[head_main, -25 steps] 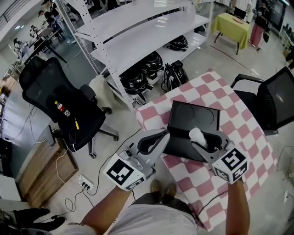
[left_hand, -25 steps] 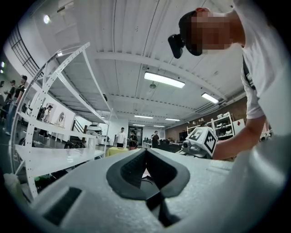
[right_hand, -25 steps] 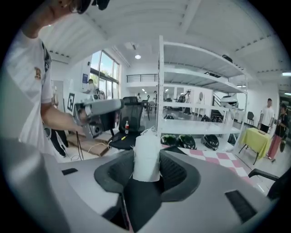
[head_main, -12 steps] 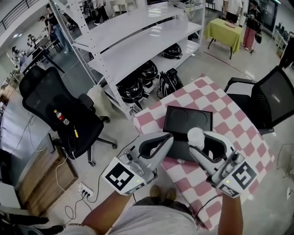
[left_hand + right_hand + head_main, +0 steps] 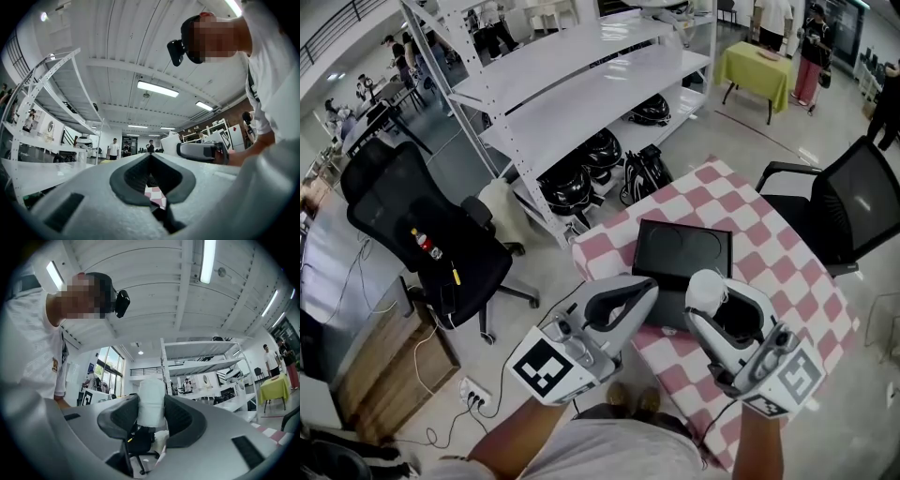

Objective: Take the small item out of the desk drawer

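Observation:
My right gripper (image 5: 710, 298) is shut on a small white rounded item (image 5: 704, 289), lifted well above the checkered table (image 5: 787, 251). In the right gripper view that white item (image 5: 151, 401) stands upright, pinched between the dark pads (image 5: 183, 417), with my right gripper (image 5: 151, 414) tilted up toward the ceiling. My left gripper (image 5: 639, 292) hangs beside it at the left, jaws shut with nothing between them; its view shows my left gripper (image 5: 151, 174) with pads (image 5: 131, 174) closed and pointing upward. A black desk drawer unit (image 5: 682, 251) lies on the table below both grippers.
White metal shelving (image 5: 581, 84) with dark helmets stands behind the table. A black office chair (image 5: 412, 225) is at the left, another black chair (image 5: 853, 211) at the right. A yellow-green table (image 5: 767, 64) is far back. People stand in the background.
Both grippers have risen toward the camera and tilted upward, the right one carrying the white item with it. The drawer unit now shows fully below them.

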Motion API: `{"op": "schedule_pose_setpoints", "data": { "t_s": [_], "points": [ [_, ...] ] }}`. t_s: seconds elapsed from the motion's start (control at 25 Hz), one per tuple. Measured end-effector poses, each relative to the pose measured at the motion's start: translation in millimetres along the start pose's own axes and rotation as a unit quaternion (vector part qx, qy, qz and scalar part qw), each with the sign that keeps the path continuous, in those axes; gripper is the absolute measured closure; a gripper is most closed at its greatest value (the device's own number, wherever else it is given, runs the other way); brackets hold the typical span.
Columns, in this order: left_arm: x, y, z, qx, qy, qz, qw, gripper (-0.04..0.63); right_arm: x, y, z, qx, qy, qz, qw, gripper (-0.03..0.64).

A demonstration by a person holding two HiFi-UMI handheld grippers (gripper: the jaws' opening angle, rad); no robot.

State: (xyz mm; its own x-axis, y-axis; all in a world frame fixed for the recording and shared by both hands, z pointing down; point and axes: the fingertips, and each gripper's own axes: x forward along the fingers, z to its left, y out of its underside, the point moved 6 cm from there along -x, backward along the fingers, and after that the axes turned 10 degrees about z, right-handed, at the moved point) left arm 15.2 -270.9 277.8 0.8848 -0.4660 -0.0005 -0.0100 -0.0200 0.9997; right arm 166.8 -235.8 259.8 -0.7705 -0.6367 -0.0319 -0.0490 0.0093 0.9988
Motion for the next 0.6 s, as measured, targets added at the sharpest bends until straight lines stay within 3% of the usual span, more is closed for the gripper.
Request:
{"op": "schedule_pose_setpoints", "data": {
  "t_s": [0.6],
  "points": [
    [3.9, 1.8, -2.4, 0.002, 0.005, 0.002, 1.0000, 0.580, -3.5, 1.6, -3.9, 0.005, 0.004, -0.007, 1.000, 0.446]
  ]
}}
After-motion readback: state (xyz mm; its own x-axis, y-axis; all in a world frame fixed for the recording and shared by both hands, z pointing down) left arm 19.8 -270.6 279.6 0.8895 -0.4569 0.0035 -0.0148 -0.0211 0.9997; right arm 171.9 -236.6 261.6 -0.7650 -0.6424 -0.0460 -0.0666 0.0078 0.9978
